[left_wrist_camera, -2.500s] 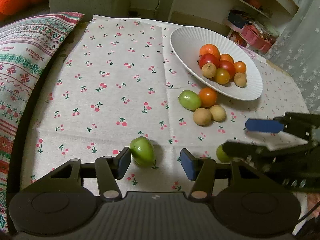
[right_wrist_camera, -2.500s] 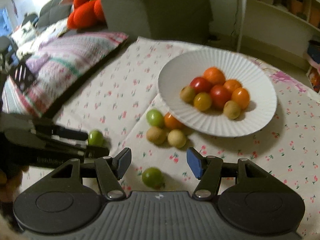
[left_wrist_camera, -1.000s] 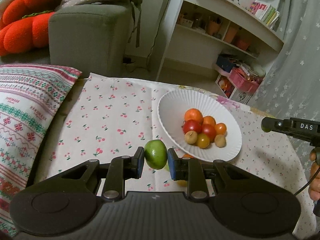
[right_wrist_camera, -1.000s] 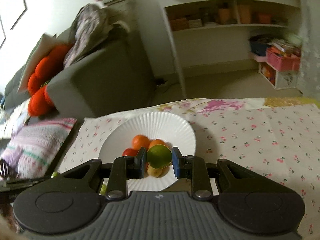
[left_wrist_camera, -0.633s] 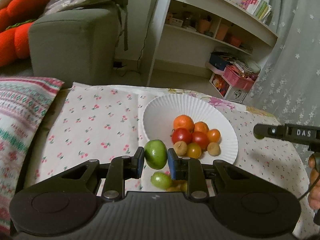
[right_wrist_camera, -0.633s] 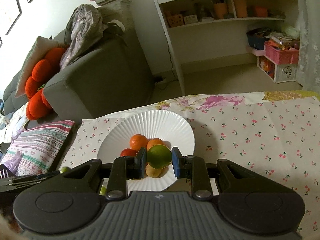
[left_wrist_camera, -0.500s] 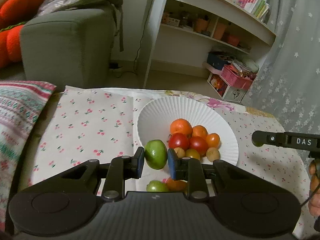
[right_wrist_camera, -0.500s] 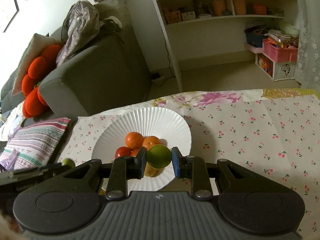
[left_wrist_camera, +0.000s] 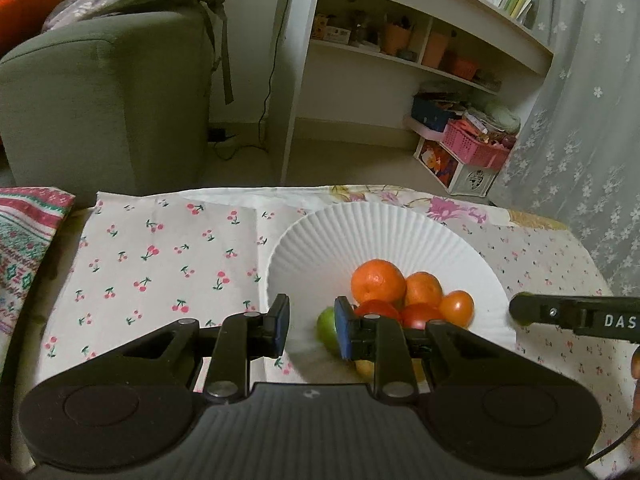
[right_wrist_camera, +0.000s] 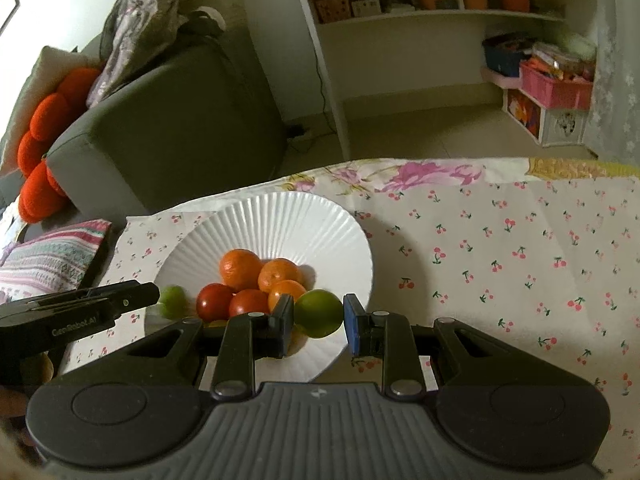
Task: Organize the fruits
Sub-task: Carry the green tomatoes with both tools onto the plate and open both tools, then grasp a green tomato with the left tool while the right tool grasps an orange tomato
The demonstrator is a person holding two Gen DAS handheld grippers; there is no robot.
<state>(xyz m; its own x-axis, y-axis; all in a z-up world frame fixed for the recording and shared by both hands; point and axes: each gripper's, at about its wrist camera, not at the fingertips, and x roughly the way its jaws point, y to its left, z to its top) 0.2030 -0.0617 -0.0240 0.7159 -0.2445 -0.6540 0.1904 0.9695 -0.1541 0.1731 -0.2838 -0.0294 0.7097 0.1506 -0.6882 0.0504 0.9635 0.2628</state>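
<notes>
A white ribbed plate (left_wrist_camera: 384, 236) (right_wrist_camera: 304, 224) holds orange and red fruits (left_wrist_camera: 378, 284) (right_wrist_camera: 240, 268). My left gripper (left_wrist_camera: 310, 328) is open above the plate's near left part. A green fruit (left_wrist_camera: 328, 330) lies in the plate, partly behind its right finger; it also shows in the right wrist view (right_wrist_camera: 173, 301). My right gripper (right_wrist_camera: 318, 318) holds another green fruit (right_wrist_camera: 319, 313) between its pads, with a small gap at the right pad, above the plate's near right rim.
The table has a cherry-print cloth (left_wrist_camera: 160, 256) (right_wrist_camera: 520, 264). A striped cushion (left_wrist_camera: 24, 224) lies at the left. A grey sofa (left_wrist_camera: 104, 92) and a white shelf unit (left_wrist_camera: 420, 40) stand behind. The right gripper's finger (left_wrist_camera: 576, 316) shows at the plate's right.
Both grippers moved forward over the plate. The left gripper opened and let its green fruit drop into the plate. The right gripper's pads have begun to part around its fruit.
</notes>
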